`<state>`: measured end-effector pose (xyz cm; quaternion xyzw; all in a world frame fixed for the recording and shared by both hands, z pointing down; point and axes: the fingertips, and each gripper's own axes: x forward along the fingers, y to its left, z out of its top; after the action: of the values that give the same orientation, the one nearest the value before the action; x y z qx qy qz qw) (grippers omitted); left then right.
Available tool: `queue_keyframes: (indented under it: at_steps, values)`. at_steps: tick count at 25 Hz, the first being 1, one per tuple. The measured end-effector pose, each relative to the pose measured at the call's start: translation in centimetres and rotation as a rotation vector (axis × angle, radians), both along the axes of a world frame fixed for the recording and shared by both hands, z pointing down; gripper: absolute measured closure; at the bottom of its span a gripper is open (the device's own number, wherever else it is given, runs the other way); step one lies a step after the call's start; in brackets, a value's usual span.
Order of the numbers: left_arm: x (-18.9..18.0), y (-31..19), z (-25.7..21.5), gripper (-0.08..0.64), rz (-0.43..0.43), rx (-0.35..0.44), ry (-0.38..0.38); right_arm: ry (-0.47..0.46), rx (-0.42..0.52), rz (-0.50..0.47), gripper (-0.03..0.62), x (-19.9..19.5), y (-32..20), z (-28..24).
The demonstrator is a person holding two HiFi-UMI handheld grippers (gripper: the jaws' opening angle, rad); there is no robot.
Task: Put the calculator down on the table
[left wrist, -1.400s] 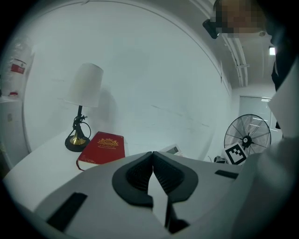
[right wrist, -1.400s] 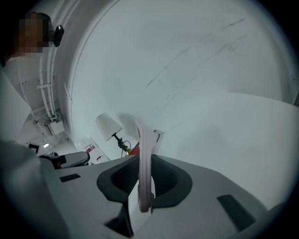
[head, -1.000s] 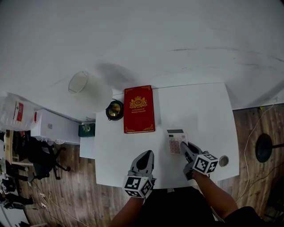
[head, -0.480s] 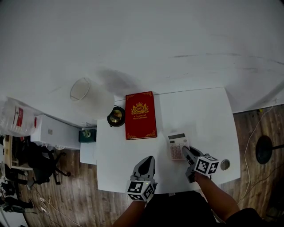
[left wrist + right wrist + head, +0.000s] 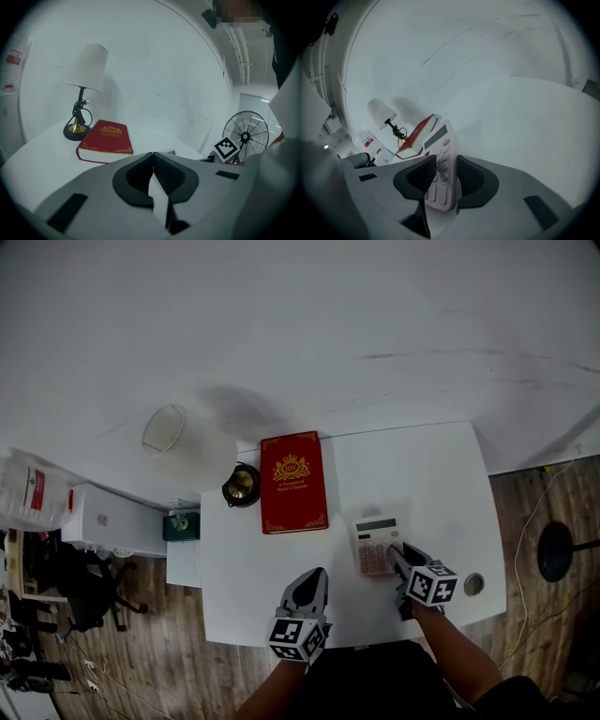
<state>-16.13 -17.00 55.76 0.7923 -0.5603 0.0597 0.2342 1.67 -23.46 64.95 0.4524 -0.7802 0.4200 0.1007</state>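
The calculator (image 5: 377, 542) lies face up on the tabletop (image 5: 422, 474), to the right of the red book (image 5: 292, 482) and apart from it. I judge it to be light, thin and stiff, with a smooth plastic shell that may slip. The keys give under pressure, so the bare near edge is the better place to take hold.

Its long axis runs away from the person, almost along the book's long side. The display end is far and the key end is near.

The right tool (image 5: 446, 159) has just been opening its jaws. They now stand wide, with the key end between them, and seem not to press on it. The left tool (image 5: 153, 154) has its jaws together on nothing.
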Motion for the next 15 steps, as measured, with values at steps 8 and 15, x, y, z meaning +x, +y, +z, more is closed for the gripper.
queue_keyframes:
  at_steps: [8, 15]
  values:
    - [0.8, -0.2, 0.3, 0.54, 0.043, -0.01, 0.013, 0.188, 0.058, 0.0, 0.44, 1.4, -0.4, -0.1]
    - [0.7, -0.6, 0.0, 0.54, 0.055, -0.008, 0.006, 0.245, 0.15, -0.039, 0.443, 0.9, -0.3, -3.2]
